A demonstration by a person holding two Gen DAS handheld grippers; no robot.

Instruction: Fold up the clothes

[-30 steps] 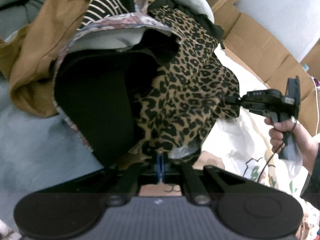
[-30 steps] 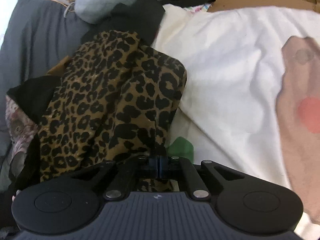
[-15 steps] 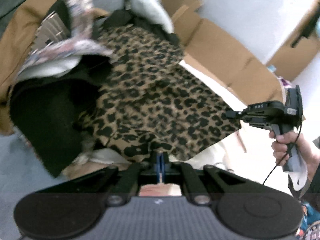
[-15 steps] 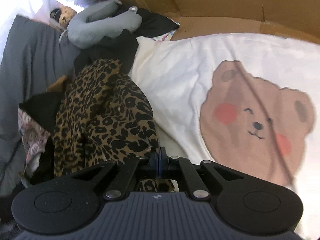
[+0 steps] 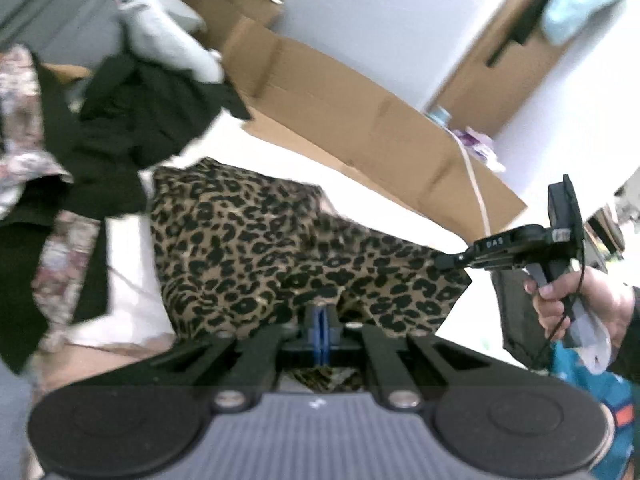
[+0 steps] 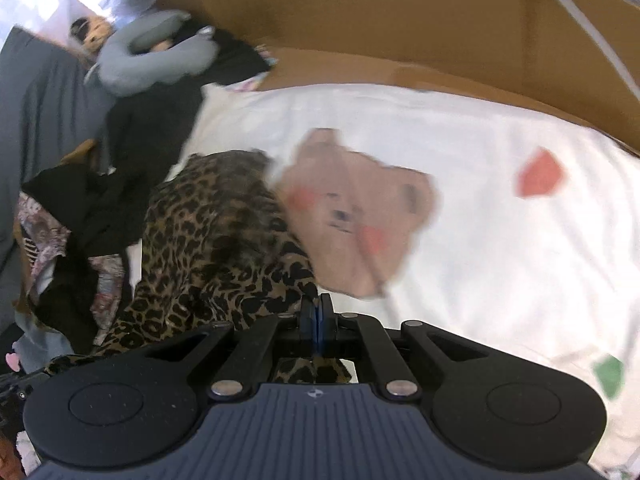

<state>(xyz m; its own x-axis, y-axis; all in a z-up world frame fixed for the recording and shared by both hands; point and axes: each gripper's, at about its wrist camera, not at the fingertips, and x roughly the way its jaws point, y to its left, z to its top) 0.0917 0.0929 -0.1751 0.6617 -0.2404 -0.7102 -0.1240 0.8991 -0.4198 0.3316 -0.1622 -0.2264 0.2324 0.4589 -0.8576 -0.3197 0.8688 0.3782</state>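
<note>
Now both grippers, left gripper (image 5: 320,316) and right gripper (image 6: 317,312), stay clenched on the leopard-print garment (image 5: 256,248), which has come off the clothes pile (image 5: 100,128) and stretches between them, thin and rumpled, over the white bear-print sheet (image 6: 460,240) beyond; cardboard (image 5: 340,92) behind.

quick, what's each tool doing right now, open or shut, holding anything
Left tool: shut on the leopard-print garment.
Right tool: shut on the same garment, at another edge.
</note>
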